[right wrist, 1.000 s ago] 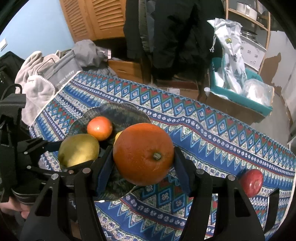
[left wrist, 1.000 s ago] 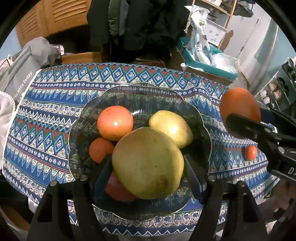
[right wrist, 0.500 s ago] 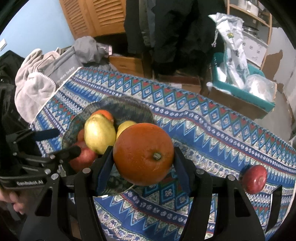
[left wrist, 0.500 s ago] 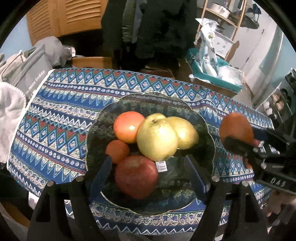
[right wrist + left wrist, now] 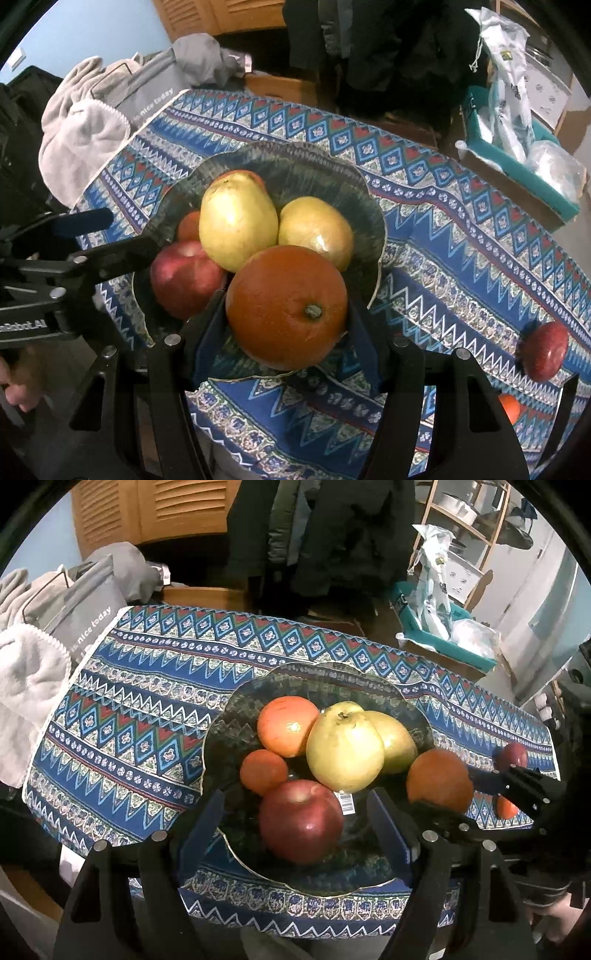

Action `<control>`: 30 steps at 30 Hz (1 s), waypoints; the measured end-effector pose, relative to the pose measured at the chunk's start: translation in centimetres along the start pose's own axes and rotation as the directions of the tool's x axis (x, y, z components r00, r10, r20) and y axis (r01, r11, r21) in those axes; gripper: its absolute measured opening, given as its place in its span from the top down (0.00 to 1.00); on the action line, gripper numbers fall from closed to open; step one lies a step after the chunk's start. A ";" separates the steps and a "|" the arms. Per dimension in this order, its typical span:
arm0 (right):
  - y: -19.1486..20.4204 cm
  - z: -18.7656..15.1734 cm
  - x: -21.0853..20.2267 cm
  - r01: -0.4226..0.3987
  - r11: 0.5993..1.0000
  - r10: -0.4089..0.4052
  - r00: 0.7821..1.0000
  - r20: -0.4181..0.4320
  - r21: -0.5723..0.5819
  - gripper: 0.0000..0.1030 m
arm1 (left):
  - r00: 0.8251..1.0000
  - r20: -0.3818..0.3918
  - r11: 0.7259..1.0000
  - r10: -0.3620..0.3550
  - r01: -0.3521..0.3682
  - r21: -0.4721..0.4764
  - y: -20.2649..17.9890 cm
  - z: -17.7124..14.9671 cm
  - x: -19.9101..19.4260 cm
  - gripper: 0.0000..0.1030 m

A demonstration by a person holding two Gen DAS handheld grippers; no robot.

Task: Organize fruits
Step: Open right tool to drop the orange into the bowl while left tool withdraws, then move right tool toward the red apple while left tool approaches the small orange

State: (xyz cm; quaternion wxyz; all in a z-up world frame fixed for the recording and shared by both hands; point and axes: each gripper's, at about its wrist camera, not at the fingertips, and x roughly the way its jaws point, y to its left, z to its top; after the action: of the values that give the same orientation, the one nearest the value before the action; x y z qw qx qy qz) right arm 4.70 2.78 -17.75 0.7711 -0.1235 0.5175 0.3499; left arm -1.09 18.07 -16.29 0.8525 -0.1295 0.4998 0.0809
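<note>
Right tongs (image 5: 286, 325) clamp large glossy orange (image 5: 287, 307); left tongs (image 5: 297, 821) spread, empty, over bowl (image 5: 236, 716).

The bowl (image 5: 373, 236) is crowded: two pears (image 5: 236, 221), an apple (image 5: 184, 277) and oranges (image 5: 288, 725) fill its middle, leaving bare room only along its near and far rim. The patterned bench (image 5: 140, 709) left of the bowl lies open; a towel (image 5: 26, 686) bounds that side.

Both wrist views downward, sharing bowl (image 5: 236, 716)
</note>
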 end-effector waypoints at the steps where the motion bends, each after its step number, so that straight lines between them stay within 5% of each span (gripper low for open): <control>1: 0.0 0.0 0.1 0.001 1.000 -0.001 1.000 0.000 0.003 0.37 | 1.000 0.001 1.000 0.000 0.000 -0.003 0.1 0.0 0.0 0.21; 15: -1.6 1.0 -4.6 0.086 0.996 -0.090 0.987 0.135 0.035 0.30 | 0.999 0.020 1.000 -0.024 0.024 0.021 -1.3 0.1 -0.8 0.21; 30: -4.4 0.4 -10.8 0.233 0.967 -0.252 0.929 0.271 0.099 0.28 | 0.993 0.101 0.995 -0.054 0.045 0.090 -4.9 0.7 -3.1 0.21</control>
State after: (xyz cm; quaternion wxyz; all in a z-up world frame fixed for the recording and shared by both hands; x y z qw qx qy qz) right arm 5.51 -4.63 -8.81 0.8777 -0.1102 0.3944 0.2488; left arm -0.70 13.58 -12.54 0.8838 -0.0999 0.4548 0.0444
